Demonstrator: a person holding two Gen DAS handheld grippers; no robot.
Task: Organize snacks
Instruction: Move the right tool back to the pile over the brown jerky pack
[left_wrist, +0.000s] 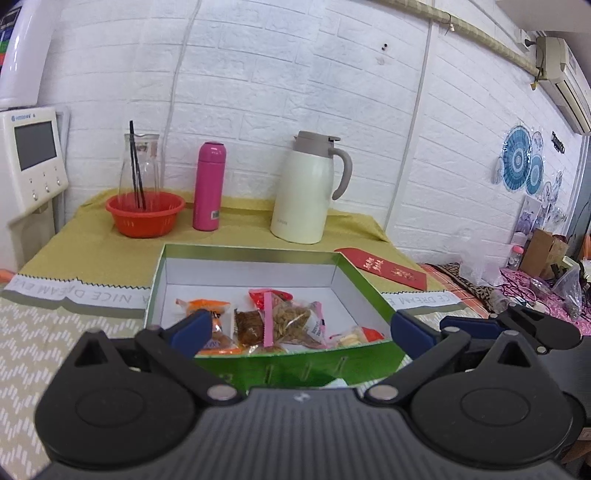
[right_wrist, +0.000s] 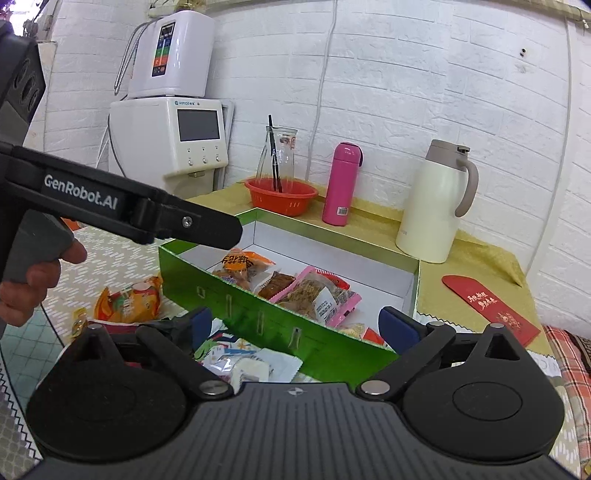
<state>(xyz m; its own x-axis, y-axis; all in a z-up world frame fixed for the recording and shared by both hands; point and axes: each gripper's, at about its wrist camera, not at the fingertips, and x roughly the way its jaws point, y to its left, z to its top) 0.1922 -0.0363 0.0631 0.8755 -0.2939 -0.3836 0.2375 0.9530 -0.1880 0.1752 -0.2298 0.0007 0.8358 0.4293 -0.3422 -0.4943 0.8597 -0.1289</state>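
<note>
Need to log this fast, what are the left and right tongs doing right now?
Left tongs: open, holding nothing.
Right tongs: open, holding nothing.

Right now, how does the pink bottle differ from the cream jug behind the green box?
The pink bottle is slim, straight-sided and has no handle; the cream jug is wide, rounded, with a taupe handle and hinged lid. The pink bottle carries a barcode sticker; the cream jug shows none. Both stand upright on the yellow cloth.
</note>
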